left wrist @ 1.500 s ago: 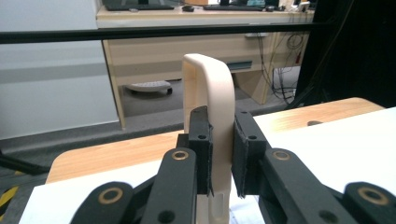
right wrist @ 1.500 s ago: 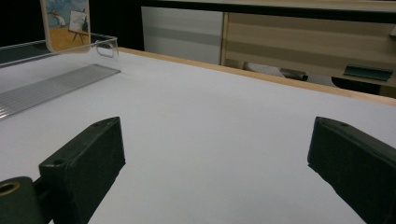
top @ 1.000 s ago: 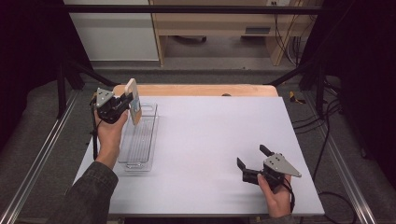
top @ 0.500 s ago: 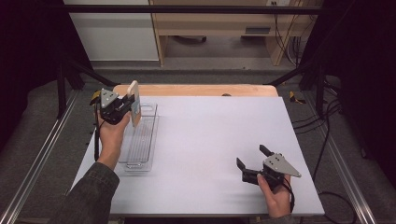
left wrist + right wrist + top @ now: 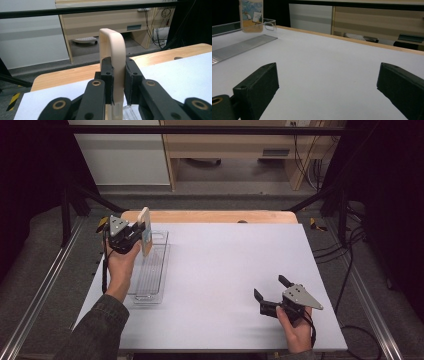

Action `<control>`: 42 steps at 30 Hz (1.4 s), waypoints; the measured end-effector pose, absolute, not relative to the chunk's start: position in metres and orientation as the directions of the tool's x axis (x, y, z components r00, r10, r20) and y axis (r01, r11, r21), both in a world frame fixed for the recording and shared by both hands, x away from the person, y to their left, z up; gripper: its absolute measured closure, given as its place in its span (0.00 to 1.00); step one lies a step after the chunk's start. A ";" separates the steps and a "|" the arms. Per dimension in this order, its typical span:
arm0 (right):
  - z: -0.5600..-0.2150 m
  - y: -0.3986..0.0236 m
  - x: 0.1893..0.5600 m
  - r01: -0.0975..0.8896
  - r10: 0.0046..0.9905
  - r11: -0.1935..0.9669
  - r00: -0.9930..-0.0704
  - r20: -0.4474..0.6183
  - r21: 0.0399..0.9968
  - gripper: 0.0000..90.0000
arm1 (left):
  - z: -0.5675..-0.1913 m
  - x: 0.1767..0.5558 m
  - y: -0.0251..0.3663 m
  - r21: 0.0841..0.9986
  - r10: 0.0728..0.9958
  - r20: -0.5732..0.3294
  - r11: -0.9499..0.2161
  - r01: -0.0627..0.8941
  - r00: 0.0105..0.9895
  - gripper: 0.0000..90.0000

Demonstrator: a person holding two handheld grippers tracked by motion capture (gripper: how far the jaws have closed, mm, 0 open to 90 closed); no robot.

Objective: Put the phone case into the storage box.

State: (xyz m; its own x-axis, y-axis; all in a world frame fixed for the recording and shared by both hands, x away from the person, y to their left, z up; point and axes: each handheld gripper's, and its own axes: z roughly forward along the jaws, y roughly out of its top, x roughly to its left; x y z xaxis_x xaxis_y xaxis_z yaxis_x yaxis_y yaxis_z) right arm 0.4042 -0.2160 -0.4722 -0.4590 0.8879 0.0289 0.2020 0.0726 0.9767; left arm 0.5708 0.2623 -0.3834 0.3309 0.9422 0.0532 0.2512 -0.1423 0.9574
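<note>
A cream phone case (image 5: 145,231) with a picture on one face stands upright in my left gripper (image 5: 140,238), which is shut on it. It hangs over the far end of a clear plastic tray (image 5: 150,281) at the table's left. In the left gripper view the case (image 5: 116,50) rises on edge between the jaws of the left gripper (image 5: 118,83). My right gripper (image 5: 270,287) rests open near the front right of the table, nothing between its fingers. The right gripper view shows the right gripper (image 5: 327,82) open, with the case (image 5: 251,15) and the tray (image 5: 242,46) far off.
The white tabletop (image 5: 235,255) has a wooden strip (image 5: 210,217) along its far edge. Metal rails (image 5: 45,285) run down both sides of the table. A wooden desk (image 5: 240,145) and cables (image 5: 310,150) stand beyond it.
My left gripper has shifted slightly to the right and nearer with the phone case, staying over the tray's far end. The right gripper has not moved.
</note>
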 end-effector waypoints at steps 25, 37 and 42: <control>-0.473 -0.215 0.405 0.204 0.886 0.080 -0.463 0.024 0.976 0.04 | -0.392 0.574 0.263 0.952 0.963 0.053 -0.129 0.278 0.266 0.88; -0.473 -0.215 0.405 0.208 0.885 0.078 -0.466 0.028 0.975 0.04 | -0.392 0.577 0.263 0.948 0.966 0.054 -0.129 0.290 0.252 0.88; -0.473 -0.215 0.406 0.207 0.884 0.082 -0.466 0.025 0.975 0.04 | -0.394 0.578 0.262 0.948 0.967 0.054 -0.128 0.290 0.249 0.88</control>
